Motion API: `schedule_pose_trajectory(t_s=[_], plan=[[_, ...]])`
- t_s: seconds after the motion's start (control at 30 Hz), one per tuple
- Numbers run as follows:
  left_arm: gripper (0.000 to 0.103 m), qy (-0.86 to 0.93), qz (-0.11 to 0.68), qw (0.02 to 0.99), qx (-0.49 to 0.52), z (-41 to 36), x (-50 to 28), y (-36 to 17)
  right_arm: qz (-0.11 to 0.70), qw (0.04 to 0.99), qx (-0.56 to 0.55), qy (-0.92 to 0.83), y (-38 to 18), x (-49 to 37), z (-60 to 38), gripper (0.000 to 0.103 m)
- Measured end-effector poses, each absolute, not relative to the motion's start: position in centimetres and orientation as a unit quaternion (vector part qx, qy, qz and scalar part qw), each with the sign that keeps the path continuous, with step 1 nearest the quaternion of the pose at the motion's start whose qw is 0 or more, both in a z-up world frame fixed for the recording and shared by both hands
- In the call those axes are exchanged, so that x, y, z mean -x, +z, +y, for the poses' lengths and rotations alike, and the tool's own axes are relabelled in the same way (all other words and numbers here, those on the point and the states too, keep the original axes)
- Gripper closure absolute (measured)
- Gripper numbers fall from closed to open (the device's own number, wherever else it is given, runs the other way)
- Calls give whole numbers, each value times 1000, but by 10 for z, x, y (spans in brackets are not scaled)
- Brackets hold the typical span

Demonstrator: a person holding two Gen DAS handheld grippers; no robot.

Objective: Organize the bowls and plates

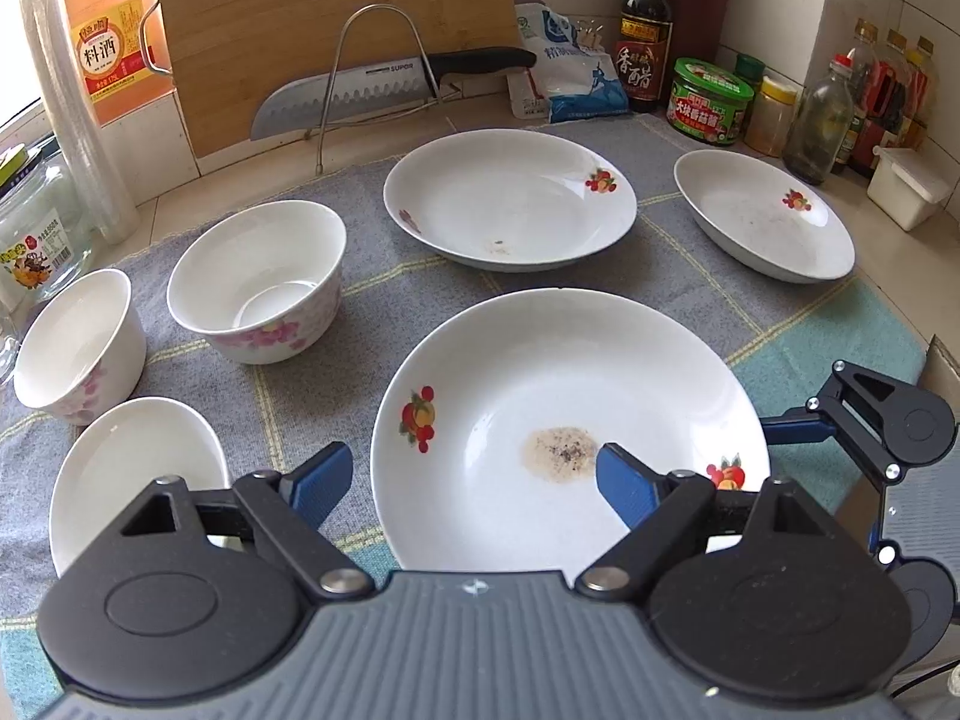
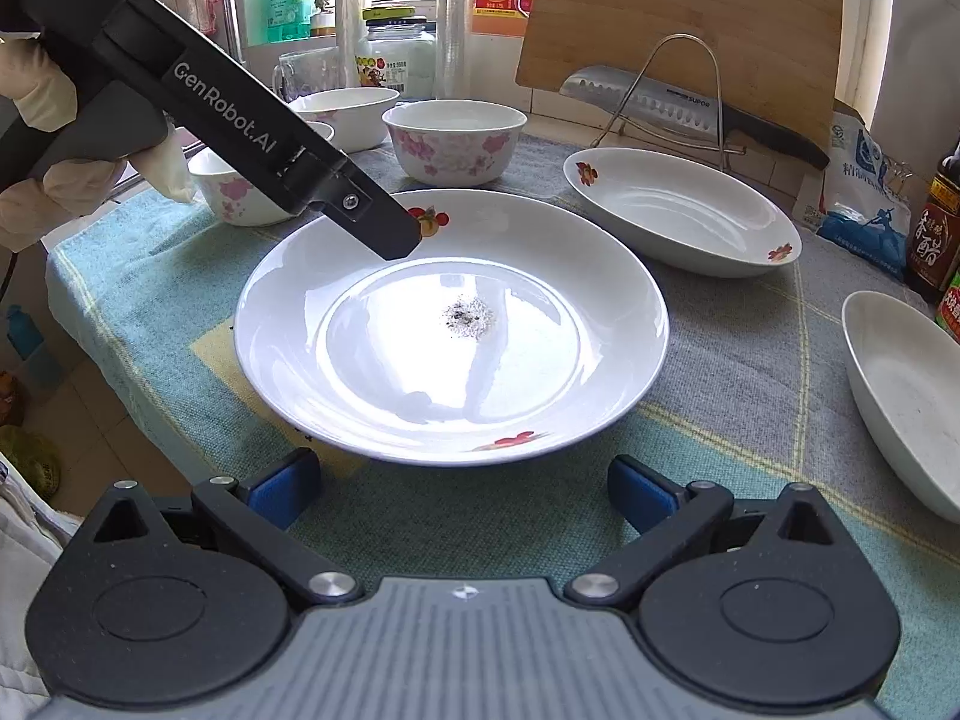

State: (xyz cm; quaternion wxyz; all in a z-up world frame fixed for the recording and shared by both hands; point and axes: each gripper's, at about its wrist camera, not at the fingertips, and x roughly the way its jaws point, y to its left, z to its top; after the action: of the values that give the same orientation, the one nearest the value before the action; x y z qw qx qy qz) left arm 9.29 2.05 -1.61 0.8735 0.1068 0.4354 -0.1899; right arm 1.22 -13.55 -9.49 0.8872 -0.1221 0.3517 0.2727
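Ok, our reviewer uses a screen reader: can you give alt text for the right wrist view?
The right gripper, jaws open and empty, points at a large white fruit-print plate with a dark speckled stain, on a grey-teal checked cloth. The left gripper reaches over its far rim; floral bowls and two more white plates sit beyond.

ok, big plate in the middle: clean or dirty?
Dirty. The big plate sits upright on the cloth with a small speckled residue patch in its well; otherwise bare.

Left claw (image 1: 474, 483) and right claw (image 2: 465, 492) both gape, angled downward.
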Motion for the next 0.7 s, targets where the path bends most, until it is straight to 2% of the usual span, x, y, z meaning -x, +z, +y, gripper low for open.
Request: schedule_pose_trajectory(t_s=[0.7], plan=[[15, -205, 462, 849, -153, 17, -142, -37, 349, 879, 134, 297, -96, -29, -125, 0]])
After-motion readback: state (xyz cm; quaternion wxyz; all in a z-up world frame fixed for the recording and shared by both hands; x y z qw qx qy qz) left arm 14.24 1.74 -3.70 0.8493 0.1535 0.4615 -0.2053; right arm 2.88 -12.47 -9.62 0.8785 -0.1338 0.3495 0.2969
